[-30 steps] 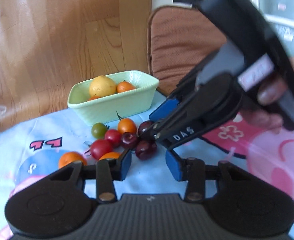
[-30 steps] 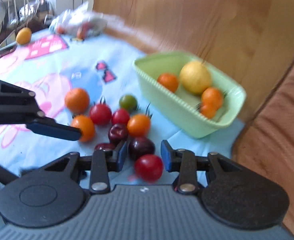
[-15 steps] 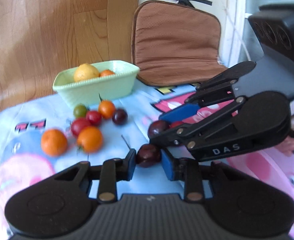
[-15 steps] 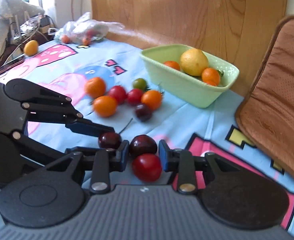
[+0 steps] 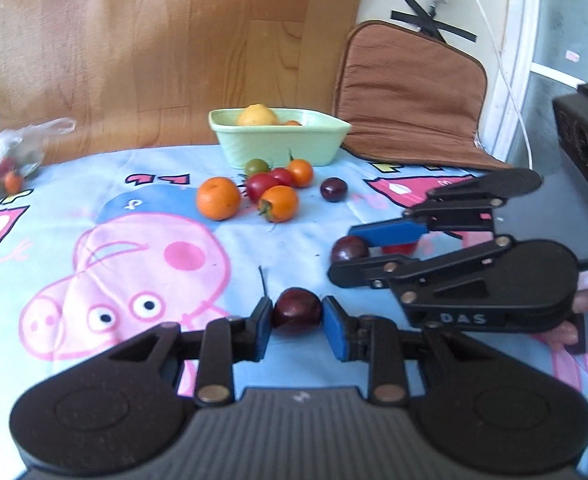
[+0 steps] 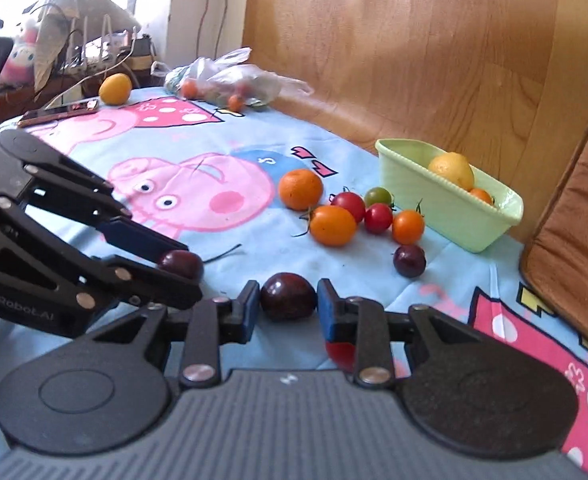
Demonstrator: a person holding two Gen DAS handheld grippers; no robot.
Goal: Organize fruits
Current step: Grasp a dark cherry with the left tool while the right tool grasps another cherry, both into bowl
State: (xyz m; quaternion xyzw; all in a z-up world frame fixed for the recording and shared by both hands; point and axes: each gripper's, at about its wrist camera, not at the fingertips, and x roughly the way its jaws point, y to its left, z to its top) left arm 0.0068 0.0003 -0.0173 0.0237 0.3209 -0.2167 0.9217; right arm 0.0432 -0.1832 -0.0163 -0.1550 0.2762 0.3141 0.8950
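Note:
My left gripper (image 5: 297, 316) is shut on a dark purple plum (image 5: 297, 315); it also shows in the right wrist view (image 6: 181, 263). My right gripper (image 6: 288, 300) is shut on a second dark plum (image 6: 288, 296), seen in the left wrist view (image 5: 348, 249), with a red tomato (image 6: 341, 354) under its fingers. Both grippers are low over the blue cartoon cloth, away from the fruit pile. A third plum (image 5: 333, 189) lies alone. A mint green basket (image 5: 282, 142) holds a lemon (image 5: 257, 115) and orange fruit.
An orange (image 5: 218, 198) and several red, orange and green tomatoes (image 5: 278, 184) cluster before the basket. A brown cushion (image 5: 409, 92) leans at the back right. A plastic bag of fruit (image 6: 230, 82), a yellow fruit (image 6: 114, 88) and a phone (image 6: 60, 111) lie at the far end.
Both grippers have pulled back from the fruit pile toward the near part of the table, each carrying a dark plum; the left closed on its plum within the last second.

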